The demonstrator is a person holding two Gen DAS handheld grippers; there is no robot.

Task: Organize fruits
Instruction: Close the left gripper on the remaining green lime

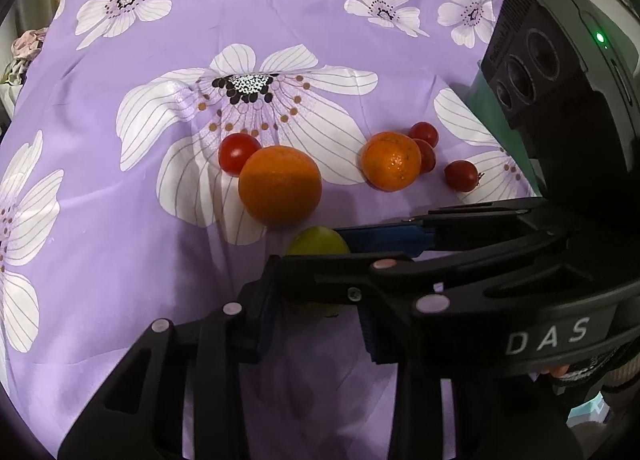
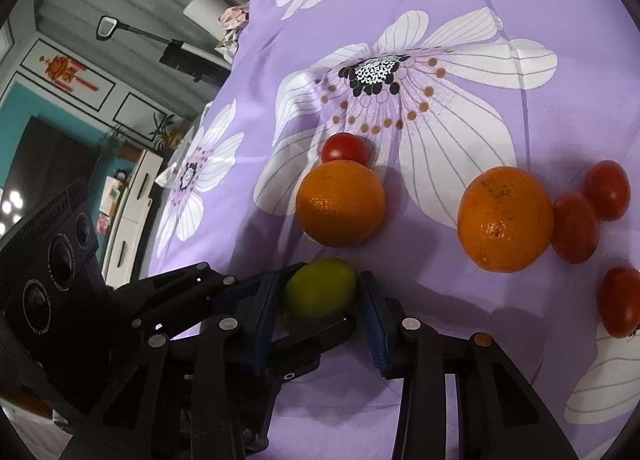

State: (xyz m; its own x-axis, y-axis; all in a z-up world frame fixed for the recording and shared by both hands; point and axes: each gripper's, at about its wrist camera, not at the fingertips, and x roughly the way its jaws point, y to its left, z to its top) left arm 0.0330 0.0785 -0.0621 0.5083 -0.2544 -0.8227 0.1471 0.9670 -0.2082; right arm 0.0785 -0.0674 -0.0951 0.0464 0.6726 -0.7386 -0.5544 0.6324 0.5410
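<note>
A small green fruit point(image 2: 320, 286) lies on the purple flowered cloth point(image 1: 120, 219), with both grippers crossed around it. In the right wrist view my right gripper point(image 2: 320, 300) has its blue pads point(image 2: 370, 312) against the fruit's two sides. My left gripper point(image 2: 310, 300) reaches in from the left, one finger behind the fruit and one in front. In the left wrist view the left gripper point(image 1: 316, 312) straddles the green fruit point(image 1: 318, 242), mostly hidden under the right gripper point(image 1: 324, 250). Two oranges point(image 1: 280, 185) point(image 1: 392, 159) sit just beyond.
Several cherry tomatoes lie nearby: one point(image 1: 238, 151) behind the left orange, three point(image 1: 462, 175) right of the other orange. The cloth's edge point(image 2: 192, 199) drops off at the left toward a room with cabinets. Crumpled fabric point(image 1: 28, 43) lies at the far left.
</note>
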